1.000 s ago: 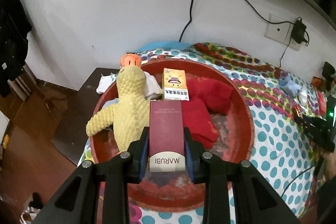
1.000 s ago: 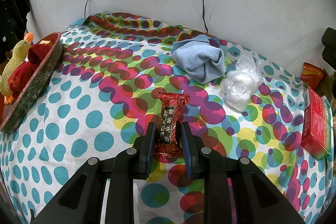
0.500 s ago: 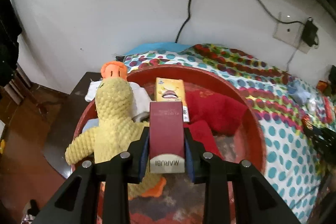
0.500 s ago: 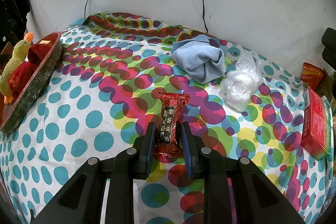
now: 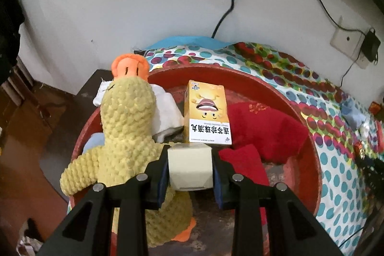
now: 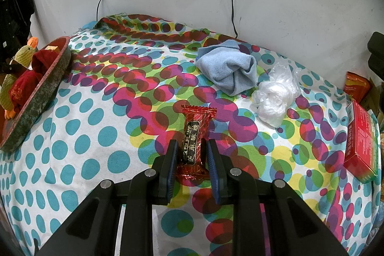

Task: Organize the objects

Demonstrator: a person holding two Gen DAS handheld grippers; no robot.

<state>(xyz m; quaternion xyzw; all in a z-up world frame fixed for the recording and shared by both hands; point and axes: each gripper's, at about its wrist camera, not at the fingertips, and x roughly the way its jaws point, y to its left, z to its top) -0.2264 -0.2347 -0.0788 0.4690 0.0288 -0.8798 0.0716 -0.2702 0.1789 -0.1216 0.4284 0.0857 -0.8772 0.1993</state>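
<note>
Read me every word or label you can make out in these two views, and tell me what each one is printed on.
"PIN BU TANG": on the red candy wrapper between the right gripper's fingers; letters before it are hidden.
Large Chinese characters, upside down: on the yellow box in the red basin; its small print is unreadable.
Red box at the right edge: print too small.
Pale box end in the left gripper: no text visible.

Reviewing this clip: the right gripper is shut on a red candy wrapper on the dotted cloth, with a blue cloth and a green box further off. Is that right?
Not quite. The box at the right edge is red, not green; the right wrist view shows it. The rest holds: the right gripper is shut on the red candy wrapper on the dotted cloth, with the blue cloth further off.
</note>
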